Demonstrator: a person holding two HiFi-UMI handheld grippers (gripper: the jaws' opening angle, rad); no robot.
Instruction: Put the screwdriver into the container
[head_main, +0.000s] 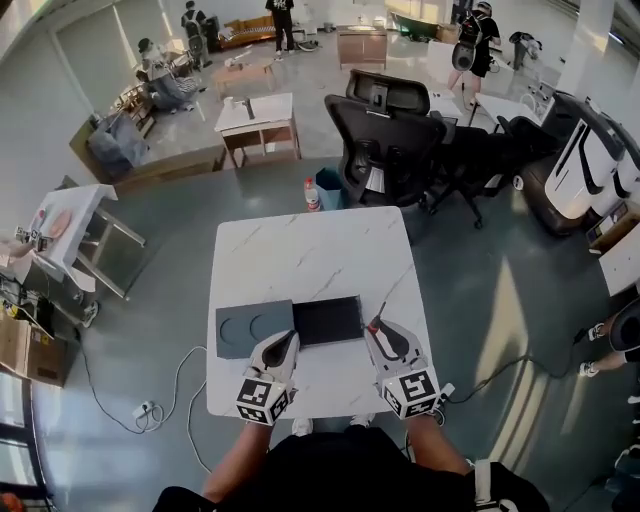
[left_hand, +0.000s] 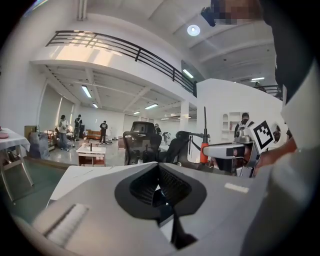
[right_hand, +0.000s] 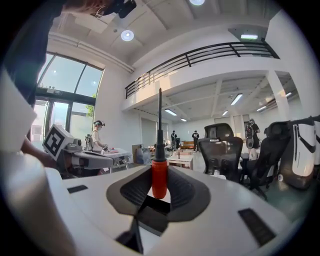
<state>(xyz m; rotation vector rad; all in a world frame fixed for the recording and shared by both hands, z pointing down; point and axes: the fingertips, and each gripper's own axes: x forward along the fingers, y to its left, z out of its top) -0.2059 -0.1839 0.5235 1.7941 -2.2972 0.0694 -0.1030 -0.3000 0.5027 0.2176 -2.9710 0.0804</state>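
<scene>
My right claw (right_hand: 159, 187) is closed partway on the screwdriver (right_hand: 159, 156). Its ribbed black pads press the red handle (right_hand: 159, 175) from both sides, and the thin dark shaft (right_hand: 160, 120) stands out beyond the tips. I judge the tool light and rigid. The handle looks like smooth plastic, round in section, so it could twist or slide in the pads if I swing it fast. The handle is the place to hold it, since the shaft is too thin and slick for a sure grip. My left claw (left_hand: 160, 186) has its pads together with nothing in them.

In the head view the screwdriver is just to the right of the container (head_main: 327, 320) and, as far as I can tell, not touching it. The container is a shallow, dark, rectangular box with straight walls, probably hard plastic or card. A grey tray (head_main: 252, 328) with two round hollows lies against the container's left side. Both rest on the white, marble-veined surface (head_main: 310, 250), which looks hard and glossy.
</scene>
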